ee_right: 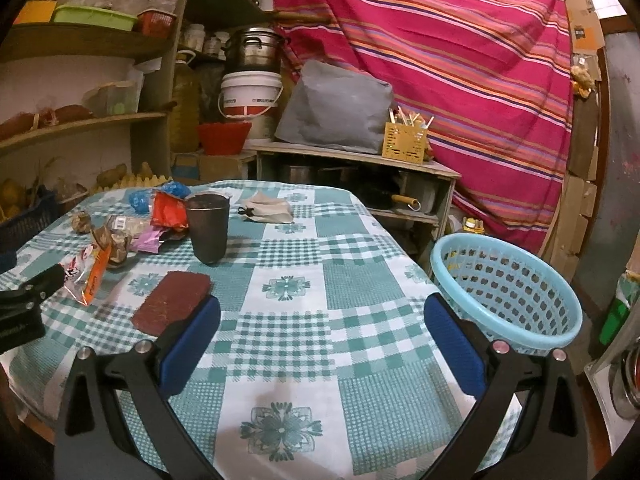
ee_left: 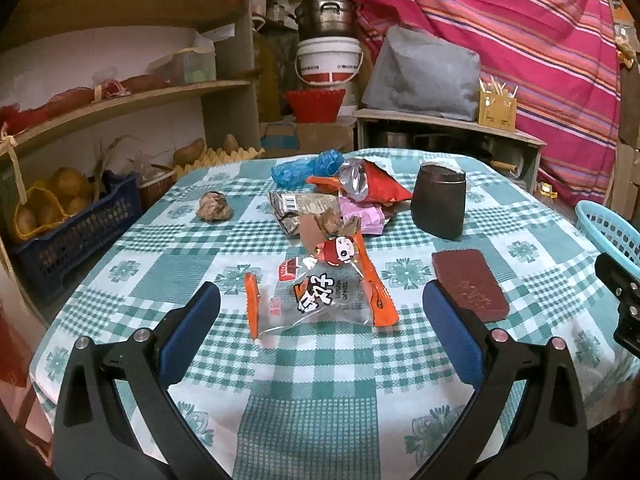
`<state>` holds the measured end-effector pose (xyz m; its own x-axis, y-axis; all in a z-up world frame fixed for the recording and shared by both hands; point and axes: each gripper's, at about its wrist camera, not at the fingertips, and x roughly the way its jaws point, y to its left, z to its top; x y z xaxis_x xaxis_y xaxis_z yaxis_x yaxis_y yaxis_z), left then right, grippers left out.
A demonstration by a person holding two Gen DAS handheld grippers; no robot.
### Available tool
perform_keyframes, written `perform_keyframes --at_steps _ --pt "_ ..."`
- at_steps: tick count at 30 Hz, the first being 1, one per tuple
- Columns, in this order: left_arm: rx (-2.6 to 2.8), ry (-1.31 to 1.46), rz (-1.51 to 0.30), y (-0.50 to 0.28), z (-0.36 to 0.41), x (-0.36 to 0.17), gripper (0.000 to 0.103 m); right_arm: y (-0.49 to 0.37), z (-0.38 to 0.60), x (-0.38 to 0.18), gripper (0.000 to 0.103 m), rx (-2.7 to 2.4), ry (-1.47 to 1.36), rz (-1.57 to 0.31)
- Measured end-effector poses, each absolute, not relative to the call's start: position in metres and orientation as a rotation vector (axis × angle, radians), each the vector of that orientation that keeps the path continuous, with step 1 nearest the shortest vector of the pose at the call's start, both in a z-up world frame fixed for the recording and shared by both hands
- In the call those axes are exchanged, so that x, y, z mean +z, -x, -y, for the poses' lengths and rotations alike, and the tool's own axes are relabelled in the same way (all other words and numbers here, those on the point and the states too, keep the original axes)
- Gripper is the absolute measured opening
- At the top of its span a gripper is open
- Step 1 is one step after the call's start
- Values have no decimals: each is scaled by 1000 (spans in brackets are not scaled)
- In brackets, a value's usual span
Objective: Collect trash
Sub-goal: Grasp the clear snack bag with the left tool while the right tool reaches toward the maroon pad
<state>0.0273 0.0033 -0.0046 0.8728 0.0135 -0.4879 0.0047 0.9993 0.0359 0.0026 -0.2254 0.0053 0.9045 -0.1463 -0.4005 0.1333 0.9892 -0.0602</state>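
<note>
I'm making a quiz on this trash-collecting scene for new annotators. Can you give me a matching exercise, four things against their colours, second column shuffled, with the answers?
Things:
1. basket at the table edge
2. cup standing on the cloth
3. crumpled bag at the far end of the wrapper pile
4. flat rectangular pad near the left gripper

Colours:
A. dark red-brown
B. light blue, perforated
C. dark brown, almost black
D. bright blue

Pairs: 1-B, 2-C, 3-D, 4-A
</note>
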Motion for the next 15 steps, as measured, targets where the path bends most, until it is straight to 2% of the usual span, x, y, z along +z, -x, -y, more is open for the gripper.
perform_keyframes --at_steps 11,13,15 --pt "-36 -101 -578 -65 8 -7 98 -47 226 27 99 -107 -34 -441" --pt "-35 -117 -590 -72 8 -11 96 -55 223 27 99 -103 -27 -433" --pt "-31 -115 -618 -79 4 -17 90 -60 221 24 99 -103 -20 -425"
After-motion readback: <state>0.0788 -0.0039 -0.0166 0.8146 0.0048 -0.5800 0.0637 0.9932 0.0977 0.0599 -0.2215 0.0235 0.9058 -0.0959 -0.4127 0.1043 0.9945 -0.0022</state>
